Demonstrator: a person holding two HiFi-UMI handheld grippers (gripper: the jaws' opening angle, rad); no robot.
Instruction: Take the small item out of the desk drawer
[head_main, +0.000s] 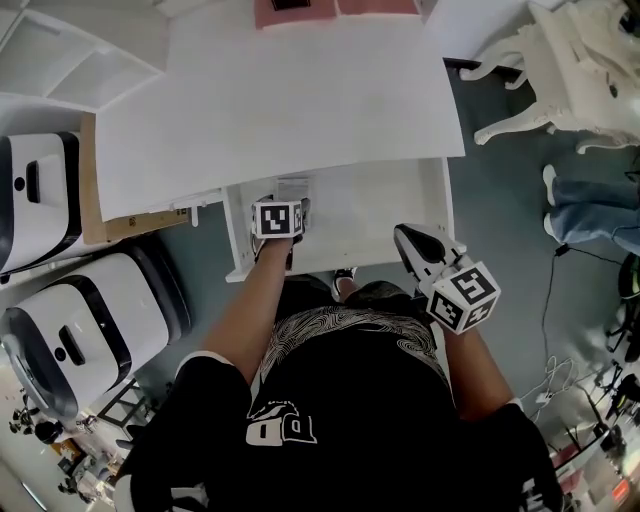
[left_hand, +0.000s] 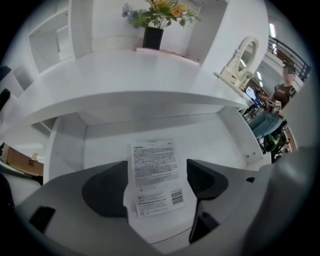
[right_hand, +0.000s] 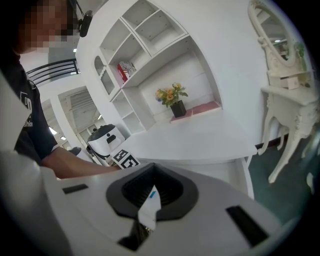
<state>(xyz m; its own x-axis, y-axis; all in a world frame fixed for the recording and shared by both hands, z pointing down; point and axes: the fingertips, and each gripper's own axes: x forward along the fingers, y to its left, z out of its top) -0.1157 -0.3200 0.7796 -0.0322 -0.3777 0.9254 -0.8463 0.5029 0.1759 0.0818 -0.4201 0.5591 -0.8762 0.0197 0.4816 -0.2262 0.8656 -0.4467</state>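
Note:
The white desk's drawer (head_main: 400, 215) stands pulled out. A flat white packet (left_hand: 154, 165) with a printed label and barcode lies on the drawer floor, and it also shows in the head view as a packet (head_main: 293, 186) at the drawer's left. My left gripper (left_hand: 156, 177) points down over it, jaws open, one on each side, pads not touching it. In the head view the left gripper (head_main: 285, 200) is inside the drawer. My right gripper (head_main: 415, 245) hovers at the drawer's front right corner, shut on a small white slip (right_hand: 149, 209) with a blue tip.
Two white appliances (head_main: 70, 330) and a cardboard box (head_main: 100, 225) stand left of the desk. An ornate white dressing table (head_main: 580, 70) and another person's legs (head_main: 590, 210) are at the right. A flower vase (left_hand: 152, 35) sits on the desktop's far side.

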